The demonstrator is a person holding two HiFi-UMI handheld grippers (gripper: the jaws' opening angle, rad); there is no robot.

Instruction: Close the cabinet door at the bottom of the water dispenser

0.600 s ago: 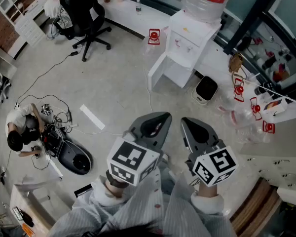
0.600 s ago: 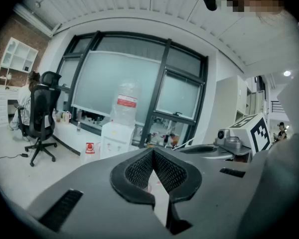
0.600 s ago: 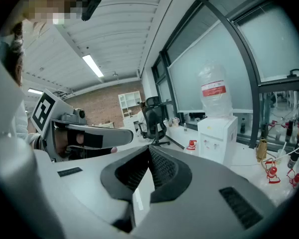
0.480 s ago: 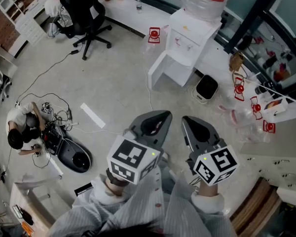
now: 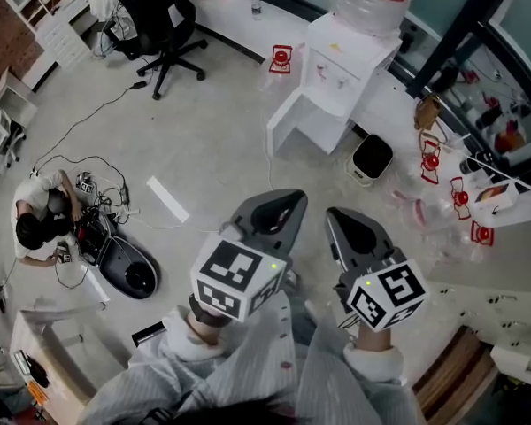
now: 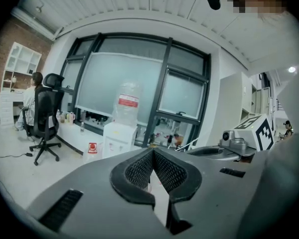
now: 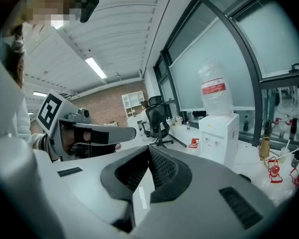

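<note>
Door (image 5: 285, 127) ajar, well ahead of jaws. Left gripper (image 5: 288, 204), right gripper (image 5: 334, 220): jaws together, empty. Approach first, then push door's outer face.

Grey left gripper (image 5: 290, 207), right gripper (image 5: 334, 218), pale striped sleeves (image 5: 248, 357)

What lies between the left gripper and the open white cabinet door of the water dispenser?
In the head view, only pale floor with one thin light cable lies between the left gripper and the open white cabinet door.
</note>
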